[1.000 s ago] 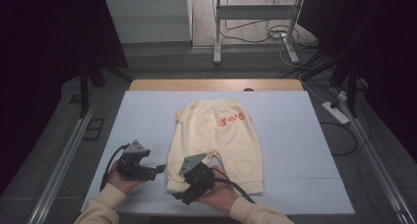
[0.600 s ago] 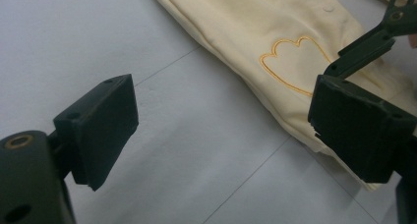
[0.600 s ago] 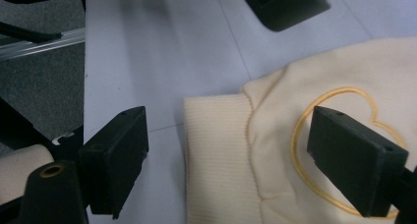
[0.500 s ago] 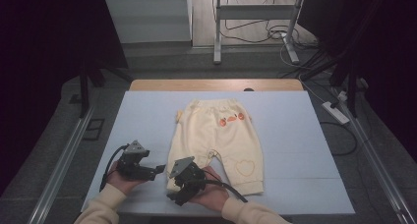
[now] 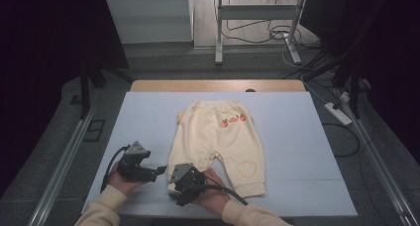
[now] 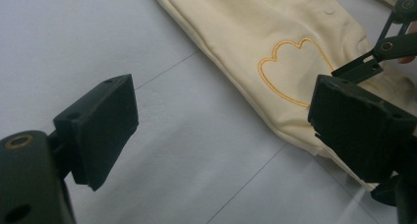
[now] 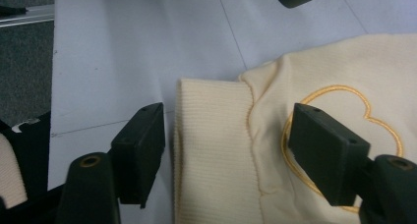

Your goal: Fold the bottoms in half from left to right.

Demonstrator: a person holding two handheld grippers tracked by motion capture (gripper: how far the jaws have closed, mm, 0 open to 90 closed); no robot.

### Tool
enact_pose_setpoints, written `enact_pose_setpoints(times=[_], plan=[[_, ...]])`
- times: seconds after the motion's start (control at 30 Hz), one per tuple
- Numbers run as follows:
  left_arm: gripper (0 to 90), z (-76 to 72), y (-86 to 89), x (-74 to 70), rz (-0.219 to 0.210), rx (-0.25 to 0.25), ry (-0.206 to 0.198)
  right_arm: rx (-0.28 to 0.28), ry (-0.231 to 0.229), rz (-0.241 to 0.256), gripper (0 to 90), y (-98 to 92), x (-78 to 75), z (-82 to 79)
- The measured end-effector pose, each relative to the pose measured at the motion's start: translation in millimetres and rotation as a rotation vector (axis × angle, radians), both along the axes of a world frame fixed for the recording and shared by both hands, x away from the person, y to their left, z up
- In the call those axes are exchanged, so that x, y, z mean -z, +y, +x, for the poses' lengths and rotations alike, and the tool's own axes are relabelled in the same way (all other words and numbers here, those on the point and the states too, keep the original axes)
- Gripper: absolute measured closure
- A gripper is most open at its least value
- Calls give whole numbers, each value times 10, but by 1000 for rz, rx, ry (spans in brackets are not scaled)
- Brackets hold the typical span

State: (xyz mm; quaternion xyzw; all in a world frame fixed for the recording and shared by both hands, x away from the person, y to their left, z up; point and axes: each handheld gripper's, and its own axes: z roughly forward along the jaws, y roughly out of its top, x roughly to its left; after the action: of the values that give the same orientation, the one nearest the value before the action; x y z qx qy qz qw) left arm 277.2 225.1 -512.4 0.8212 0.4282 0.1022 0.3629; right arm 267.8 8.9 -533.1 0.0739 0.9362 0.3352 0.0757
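Note:
Cream baby pants [image 5: 218, 132] lie flat on the pale table, waistband far, legs toward me, with an orange print near the waist. My right gripper [image 5: 177, 185] is open over the near end of the left leg. In the right gripper view its jaws straddle the ribbed cuff [image 7: 211, 150] beside an orange heart outline [image 7: 339, 94]. My left gripper [image 5: 161, 170] rests on the table just left of that leg, open, with bare table between its jaws [image 6: 226, 106]. The leg with the heart outline [image 6: 290, 71] lies to the right in the left gripper view.
A pale sheet [image 5: 148, 117] covers the table, and a wooden edge [image 5: 218, 85] shows at the far side. Metal rails [image 5: 64, 156] run along both sides. A power strip [image 5: 337, 114] and cables lie on the floor at the right. The near table edge is close behind both hands.
My right gripper has slid a little left and toward me along the left pant leg, down to its cuff. The left gripper has stayed put.

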Motion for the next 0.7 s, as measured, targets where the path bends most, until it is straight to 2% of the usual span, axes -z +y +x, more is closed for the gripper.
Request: enact_pose_setpoints(times=[0.1, 0.23, 0.27, 0.33, 0.43, 0.7], plan=[[115, -3, -1, -1, -2, 0, -1, 7, -8, 1, 440, -14, -13, 23], [115, 1, 12, -10, -1, 2, -3, 25, -31, -15, 661, -58, -43, 63], [115, 5, 13, -10, -3, 1, -3, 25, 3, 9, 728, -79, -59, 81], [115, 13, 13, -14, 0, -3, -5, 30, 6, 6, 733, -81, -64, 80], [117, 31, 0, -19, 5, -6, -14, 23, -16, -9, 752, -85, -79, 62], [130, 147, -19, -79, -9, -12, -22, 17, 18, 12, 779, -126, -128, 77]])
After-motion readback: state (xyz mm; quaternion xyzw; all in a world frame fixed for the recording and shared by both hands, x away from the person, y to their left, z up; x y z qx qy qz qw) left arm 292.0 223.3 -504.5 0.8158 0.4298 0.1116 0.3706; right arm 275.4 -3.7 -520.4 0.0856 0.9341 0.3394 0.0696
